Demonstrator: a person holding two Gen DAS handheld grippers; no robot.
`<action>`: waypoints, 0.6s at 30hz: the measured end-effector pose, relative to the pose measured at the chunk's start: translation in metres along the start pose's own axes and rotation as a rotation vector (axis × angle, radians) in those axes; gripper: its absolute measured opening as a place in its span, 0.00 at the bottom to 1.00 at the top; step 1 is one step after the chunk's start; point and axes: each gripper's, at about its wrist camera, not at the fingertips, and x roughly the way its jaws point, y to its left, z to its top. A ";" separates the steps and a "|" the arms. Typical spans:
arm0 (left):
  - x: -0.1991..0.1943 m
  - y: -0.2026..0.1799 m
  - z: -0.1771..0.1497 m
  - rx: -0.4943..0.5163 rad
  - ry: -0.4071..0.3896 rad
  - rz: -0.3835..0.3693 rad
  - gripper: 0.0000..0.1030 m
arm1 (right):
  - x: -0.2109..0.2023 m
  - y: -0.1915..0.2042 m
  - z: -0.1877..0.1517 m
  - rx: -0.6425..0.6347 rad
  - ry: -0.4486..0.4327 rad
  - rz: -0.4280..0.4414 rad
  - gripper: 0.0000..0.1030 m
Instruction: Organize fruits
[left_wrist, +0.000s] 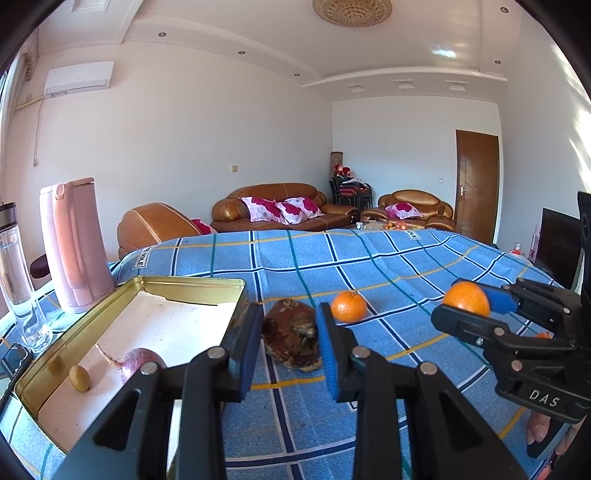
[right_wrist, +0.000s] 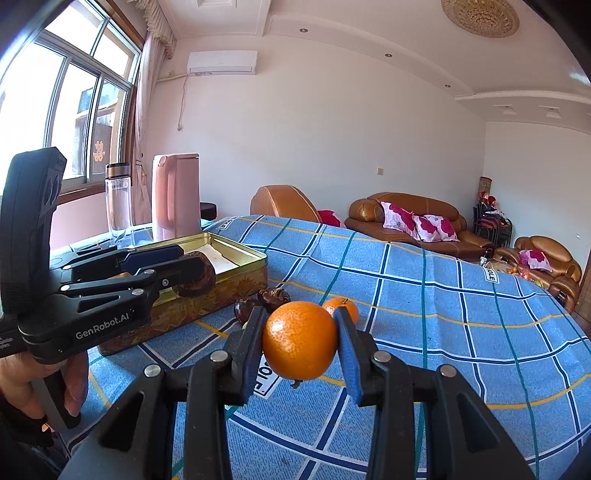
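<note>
My left gripper (right_wrist: 184, 267) reads "GenRobot.AI", my right gripper (left_wrist: 476, 306) reads "DAS"; the tablecloth (right_wrist: 424, 295) label's letters are only partly legible

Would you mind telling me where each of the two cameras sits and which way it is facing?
Left wrist: on the left tool, looking across the blue checked cloth toward the sofas; its fingers hold a brown fruit, beside the gold tin.
Right wrist: on the right tool, facing the window corner; it holds an orange; a hand shows.
Shared: each view shows the other tool, the tin, the pink jug, and the loose orange.
</note>
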 end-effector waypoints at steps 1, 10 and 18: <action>-0.001 0.000 0.000 0.000 -0.004 0.003 0.30 | 0.000 0.000 0.000 0.002 -0.006 -0.001 0.38; -0.007 0.001 0.000 -0.004 -0.036 0.029 0.30 | -0.005 0.005 0.001 -0.015 -0.037 -0.008 0.38; -0.011 0.002 0.001 -0.005 -0.055 0.039 0.30 | -0.006 0.010 0.001 -0.036 -0.044 -0.002 0.38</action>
